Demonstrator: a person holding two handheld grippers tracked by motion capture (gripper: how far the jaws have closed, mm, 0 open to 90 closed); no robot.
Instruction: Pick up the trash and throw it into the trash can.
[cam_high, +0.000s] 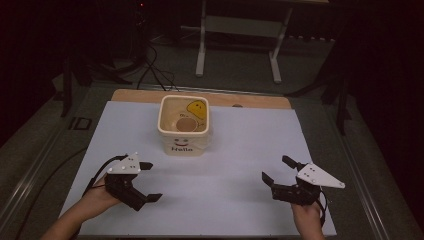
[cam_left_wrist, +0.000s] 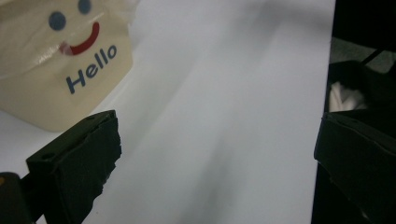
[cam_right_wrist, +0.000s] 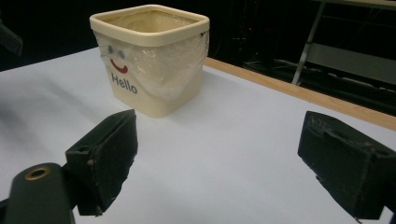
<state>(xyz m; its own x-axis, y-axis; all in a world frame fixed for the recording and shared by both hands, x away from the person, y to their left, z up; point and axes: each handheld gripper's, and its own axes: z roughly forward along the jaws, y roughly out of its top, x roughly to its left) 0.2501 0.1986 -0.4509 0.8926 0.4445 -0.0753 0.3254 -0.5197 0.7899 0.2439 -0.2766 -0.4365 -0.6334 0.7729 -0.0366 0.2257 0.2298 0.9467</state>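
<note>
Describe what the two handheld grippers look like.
Both are black with two blocky black jaws. The left gripper and the right gripper each carry a pale grey three-cornered plate dotted with small holes. A dark cable trails from each. Forearms show no sleeves.

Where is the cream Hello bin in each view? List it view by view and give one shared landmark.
High view: the cream Hello bin stands at the centre back of the white table, open top up.
Left gripper view: the bin is at the upper left, cut off by the frame.
Right gripper view: the bin is upper left of centre, whole.
Shared landmark: the blue "Hello" lettering under the red smile.
</note>
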